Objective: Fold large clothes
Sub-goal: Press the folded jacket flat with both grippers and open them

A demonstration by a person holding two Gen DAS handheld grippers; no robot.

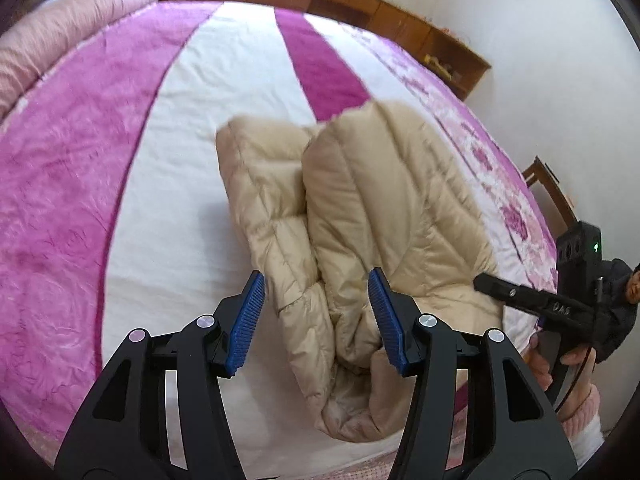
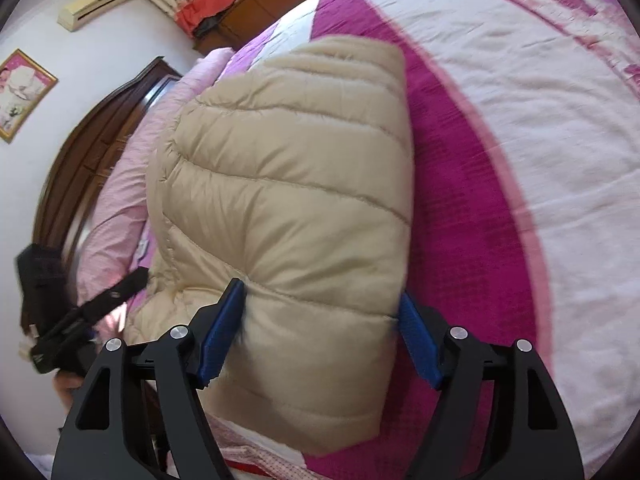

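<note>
Where the blue pads of the left gripper [image 1: 316, 320] stand wide apart, its jaws are spread with nothing pinched, and a narrow quilted part of the beige down jacket [image 1: 360, 216] lies between and beyond them on the bed cover [image 1: 180, 160]. Whether that narrow part is a sleeve cannot be told, since its near end bunches into folds under the gripper's frame. On the right gripper [image 2: 320, 332] the jaws are also spread, one pad on each side of a thick folded bulk of the jacket [image 2: 280, 184]; the left pad presses a dent into the fabric, while the right pad's tip is partly hidden behind the jacket's edge, so a firm pinch cannot be confirmed. Motion blur softens the jacket's far edge in both views. Each wrist view catches the other gripper only at its rim, cut off and dim. Farther out lie a pink quilt [image 1: 60, 40], a dark wooden headboard [image 2: 92, 152] and a framed picture [image 2: 22, 94].
</note>
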